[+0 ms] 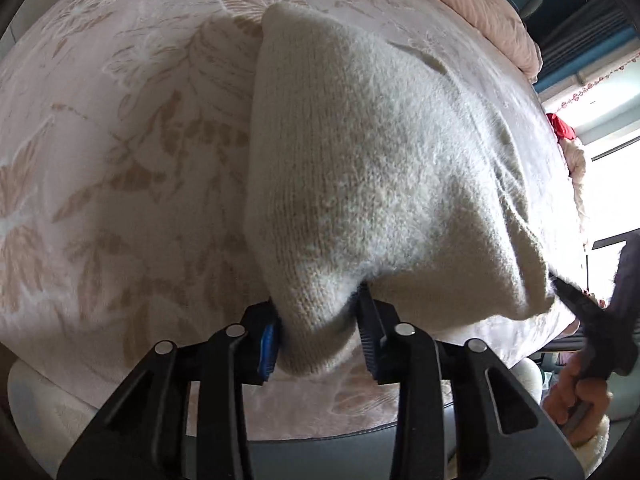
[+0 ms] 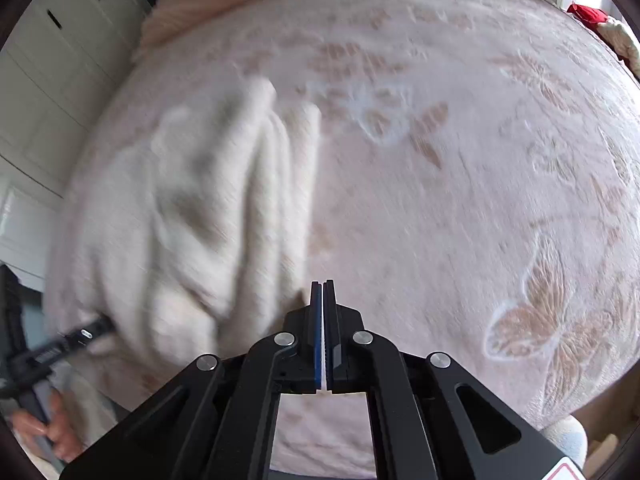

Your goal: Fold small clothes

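Folding looks barely underway: the left gripper (image 1: 320,336) pinches a bunched edge of the cream sweater (image 1: 380,168) lying rumpled on the bed (image 1: 120,140); the right gripper (image 2: 322,300) is clamped together, holding nothing.

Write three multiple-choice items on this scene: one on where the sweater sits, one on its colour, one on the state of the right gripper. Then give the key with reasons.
1. In the right wrist view, the sweater lies where from the right gripper?
A. left
B. right
C. between its fingers

2. The sweater is
A. red
B. cream
C. blue

3. The right gripper is
A. shut, empty
B. wide open
C. shut on the sweater

Key: 1 A, the knit fills the left of that view, on the bedspread. 2 B, cream knit in both views. 3 A, its fingers meet with nothing between; the left gripper is the one that grips the sweater.
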### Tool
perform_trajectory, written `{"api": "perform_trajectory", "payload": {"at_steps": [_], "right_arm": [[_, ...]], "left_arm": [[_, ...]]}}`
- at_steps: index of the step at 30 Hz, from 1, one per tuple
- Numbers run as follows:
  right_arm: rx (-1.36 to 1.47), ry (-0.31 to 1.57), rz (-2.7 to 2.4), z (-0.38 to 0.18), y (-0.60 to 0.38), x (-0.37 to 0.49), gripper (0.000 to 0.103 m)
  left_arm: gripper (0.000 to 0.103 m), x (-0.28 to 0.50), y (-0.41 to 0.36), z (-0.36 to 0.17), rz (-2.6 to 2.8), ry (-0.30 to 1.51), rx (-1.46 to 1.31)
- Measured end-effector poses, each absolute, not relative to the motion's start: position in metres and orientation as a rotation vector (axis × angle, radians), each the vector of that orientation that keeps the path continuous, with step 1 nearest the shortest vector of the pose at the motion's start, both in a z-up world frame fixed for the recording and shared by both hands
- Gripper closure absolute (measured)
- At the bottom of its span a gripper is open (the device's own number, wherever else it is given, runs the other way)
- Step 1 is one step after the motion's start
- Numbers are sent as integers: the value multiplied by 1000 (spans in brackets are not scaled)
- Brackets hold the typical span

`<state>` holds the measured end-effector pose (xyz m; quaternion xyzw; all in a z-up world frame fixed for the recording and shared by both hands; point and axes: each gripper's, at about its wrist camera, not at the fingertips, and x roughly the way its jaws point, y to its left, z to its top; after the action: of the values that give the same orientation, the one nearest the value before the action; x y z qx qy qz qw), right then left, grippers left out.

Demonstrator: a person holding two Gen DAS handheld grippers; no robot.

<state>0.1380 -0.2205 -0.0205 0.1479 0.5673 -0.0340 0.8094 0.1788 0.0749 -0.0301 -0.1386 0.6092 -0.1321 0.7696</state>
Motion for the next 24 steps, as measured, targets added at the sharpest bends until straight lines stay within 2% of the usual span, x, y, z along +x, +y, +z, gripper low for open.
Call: {"api": "perform_trajectory", "payload": {"at_steps": [1, 5, 6, 8, 12, 13, 14, 15, 17, 20, 24], "right_arm": [[345, 1197, -68, -18, -223, 132, 101], [413, 1017, 23, 37, -217, 123, 85], [415, 1016, 73, 46, -211, 130, 71], [414, 1051, 161, 47, -197, 145, 53], [359, 1179, 159, 8, -169, 167, 49], [333, 1198, 134, 0, -167, 169, 55], [336, 1204, 125, -6, -165, 170, 68], [367, 1193, 140, -5, -167, 169, 88], [445, 1109, 178, 17, -177, 163, 90], [386, 1009, 129, 48, -193, 153, 90], [225, 1212, 60, -24, -188, 154, 87]], "left_arm": [[66, 179, 77, -31, -292, 1323, -312], [50, 177, 86, -30, -294, 1321, -366], [47, 175, 89, -30, -299, 1315, -378], [40, 172, 92, -29, -295, 1297, -412], [19, 162, 102, -26, -300, 1241, -501], [18, 160, 103, -25, -298, 1231, -518], [18, 158, 105, -25, -300, 1228, -528], [18, 156, 105, -26, -308, 1230, -536], [18, 156, 104, -28, -309, 1246, -527], [18, 158, 96, -33, -301, 1259, -482], [18, 161, 93, -42, -297, 1290, -514]]}}
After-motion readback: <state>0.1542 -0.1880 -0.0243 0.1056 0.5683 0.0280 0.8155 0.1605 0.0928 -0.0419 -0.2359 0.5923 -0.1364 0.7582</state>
